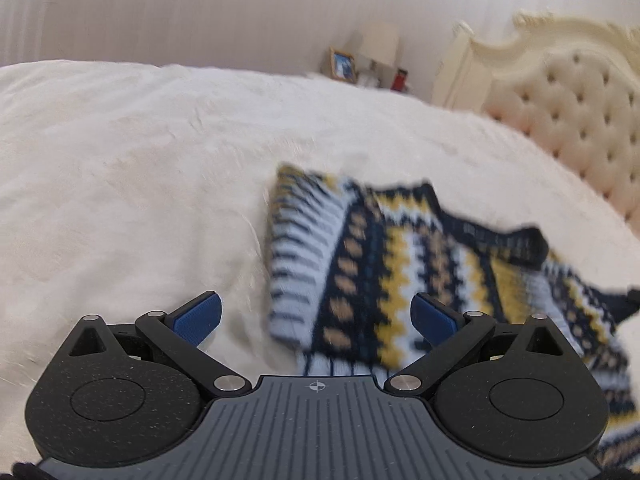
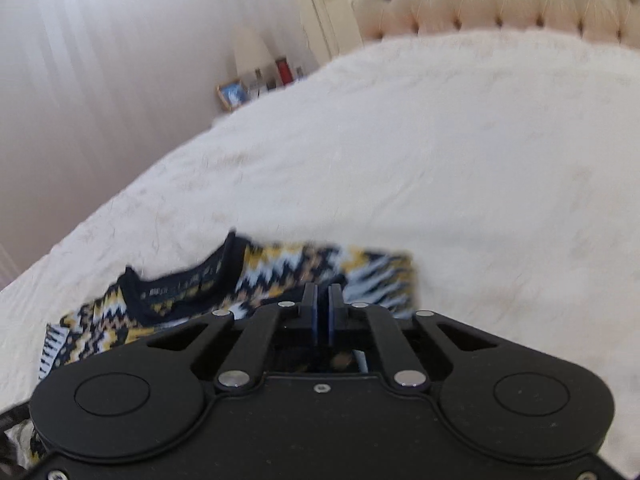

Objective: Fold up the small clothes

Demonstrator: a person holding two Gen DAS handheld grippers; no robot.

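A small knitted sweater [image 1: 384,264] with a navy, yellow, tan and pale blue zigzag pattern lies on the white bed [image 1: 140,168], one sleeve folded over its body. My left gripper [image 1: 316,316] is open above its near edge, blue pads [image 1: 198,320] spread wide, holding nothing. In the right wrist view the sweater [image 2: 280,276] shows its navy collar at left. My right gripper [image 2: 322,304] has its jaws nearly together over the sweater's edge; whether cloth is pinched between them is hidden. Both views are blurred.
A tufted cream headboard [image 1: 580,120] bounds the bed on the right and also shows in the right wrist view [image 2: 500,0]. A nightstand with a lamp [image 1: 380,44], a picture frame [image 1: 343,65] and small items stands by the curtained wall.
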